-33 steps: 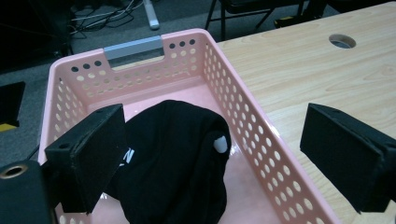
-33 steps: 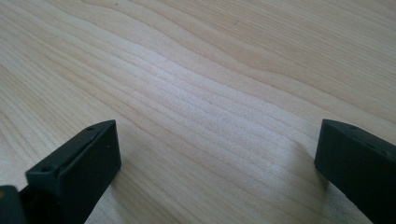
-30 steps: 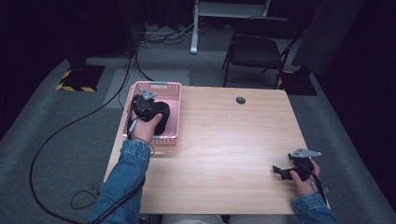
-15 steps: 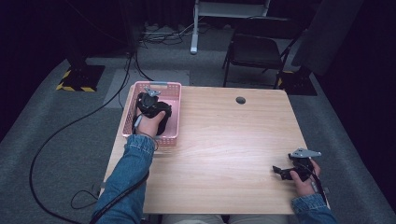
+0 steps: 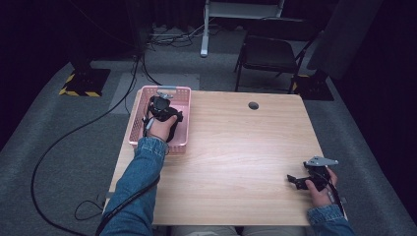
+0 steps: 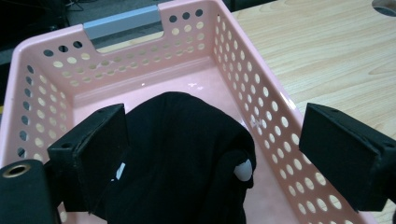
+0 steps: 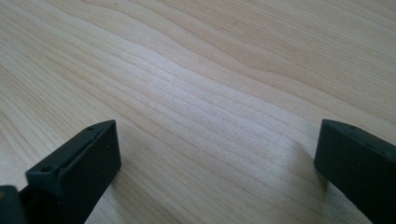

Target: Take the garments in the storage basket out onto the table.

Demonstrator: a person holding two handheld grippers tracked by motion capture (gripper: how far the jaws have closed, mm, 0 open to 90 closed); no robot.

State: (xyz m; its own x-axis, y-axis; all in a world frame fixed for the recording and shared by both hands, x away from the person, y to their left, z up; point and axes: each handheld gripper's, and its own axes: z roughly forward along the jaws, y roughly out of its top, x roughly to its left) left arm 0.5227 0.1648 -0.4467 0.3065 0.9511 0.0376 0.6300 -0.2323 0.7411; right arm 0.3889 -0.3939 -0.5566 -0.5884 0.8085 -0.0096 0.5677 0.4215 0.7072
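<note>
A pink perforated basket (image 5: 174,146) stands at the table's far left corner, with a grey handle on its far rim. In the left gripper view a crumpled black cloth (image 6: 182,154) lies on the floor of the basket (image 6: 261,93), with a small white spot near its fold. My left gripper (image 5: 160,105) hangs over the basket, jaws wide open (image 6: 217,140) on either side of the cloth, gripping nothing. My right gripper (image 5: 293,179) rests near the table's front right corner, open (image 7: 217,154) over bare wood.
The light wooden table (image 5: 236,147) has a round cable hole (image 5: 253,105) near its far edge. A dark folding chair (image 5: 268,51) stands beyond the table. Cables run over the grey carpet at left.
My left hand has shifted slightly to the right over the basket. The right hand and its gripper have stayed where they were.
</note>
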